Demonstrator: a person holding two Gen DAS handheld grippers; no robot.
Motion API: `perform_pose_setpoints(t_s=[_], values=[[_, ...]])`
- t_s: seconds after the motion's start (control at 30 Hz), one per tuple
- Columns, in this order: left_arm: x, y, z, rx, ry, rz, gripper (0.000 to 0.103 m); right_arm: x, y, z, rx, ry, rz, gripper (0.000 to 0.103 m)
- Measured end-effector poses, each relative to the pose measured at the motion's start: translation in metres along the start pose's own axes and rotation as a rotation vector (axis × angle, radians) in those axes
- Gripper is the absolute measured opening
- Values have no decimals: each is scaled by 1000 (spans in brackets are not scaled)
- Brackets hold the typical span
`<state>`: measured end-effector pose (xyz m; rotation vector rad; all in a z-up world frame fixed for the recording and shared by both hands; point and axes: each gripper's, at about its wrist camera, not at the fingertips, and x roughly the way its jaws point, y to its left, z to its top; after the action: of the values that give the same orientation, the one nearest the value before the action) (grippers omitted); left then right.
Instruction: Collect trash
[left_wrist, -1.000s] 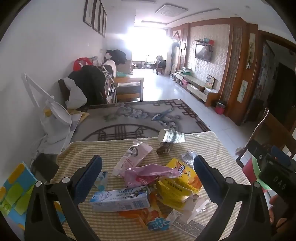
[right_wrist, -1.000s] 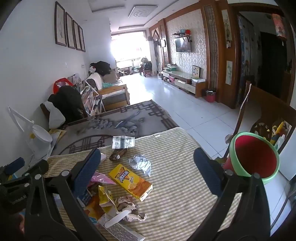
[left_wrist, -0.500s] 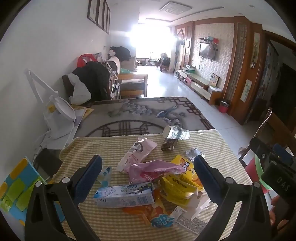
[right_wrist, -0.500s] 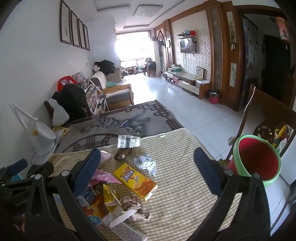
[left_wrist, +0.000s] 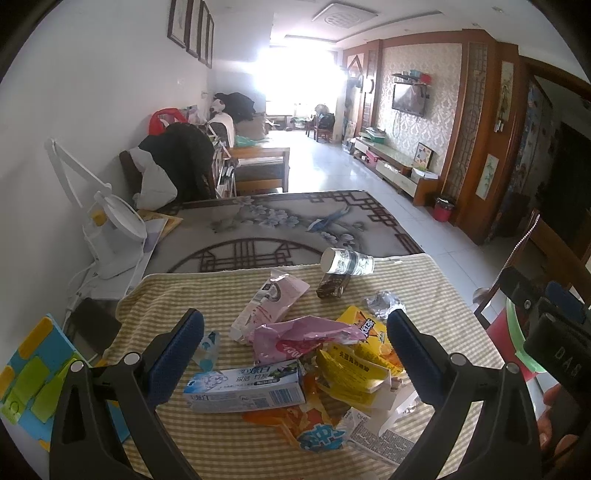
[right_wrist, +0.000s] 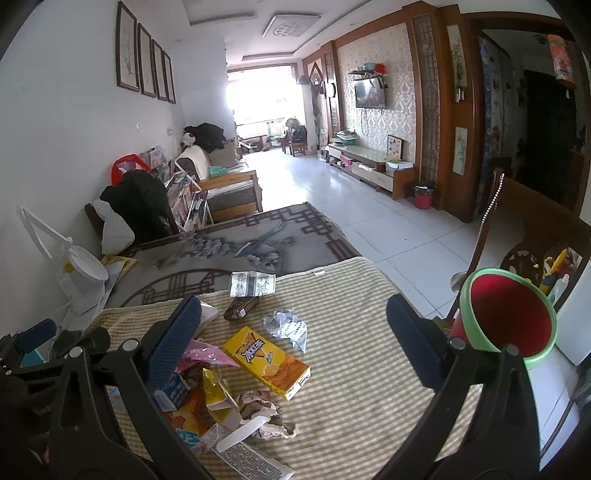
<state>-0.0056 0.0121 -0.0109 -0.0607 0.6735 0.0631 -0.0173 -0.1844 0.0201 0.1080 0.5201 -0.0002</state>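
Trash lies heaped on a striped yellow cloth (left_wrist: 436, 306): a toothpaste box (left_wrist: 245, 386), a pink wrapper (left_wrist: 303, 338), a yellow snack box (right_wrist: 266, 358), crumpled foil (right_wrist: 286, 326), a brown bar wrapper (left_wrist: 332, 288) and a tipped paper cup (left_wrist: 347, 262). My left gripper (left_wrist: 295, 343) hovers open above the heap, empty. In the right wrist view my right gripper (right_wrist: 293, 330) stands open over the cloth, empty, with the snack box below it. A red bin with a green rim (right_wrist: 508, 314) stands off the cloth's right edge.
A white desk lamp (left_wrist: 110, 236) stands at the left beyond the cloth. A blue and green pad (left_wrist: 29, 376) lies at the near left. A wooden chair (right_wrist: 535, 236) stands behind the bin. A patterned grey table cover (left_wrist: 258, 229) stretches farther back.
Both grippers have pulled back and risen slightly, so the trash heap sits a little farther in view. Their jaws stay open and nothing was picked up.
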Motion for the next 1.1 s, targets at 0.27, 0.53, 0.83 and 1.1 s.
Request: perform_pose_setpoints(t_s=[0.27, 0.53, 0.83, 1.1], values=[[0, 1, 1, -1, 1, 0, 95, 0, 0, 0, -3, 0, -2, 99], [2, 1, -1, -4, 8, 6, 95, 0, -1, 0, -1, 2, -1, 99], [2, 3, -1, -5, 9, 6, 95, 1, 0, -1, -6, 2, -3, 99], [3, 5, 0, -6, 12, 6, 95, 1, 1, 0, -4, 5, -3, 99]])
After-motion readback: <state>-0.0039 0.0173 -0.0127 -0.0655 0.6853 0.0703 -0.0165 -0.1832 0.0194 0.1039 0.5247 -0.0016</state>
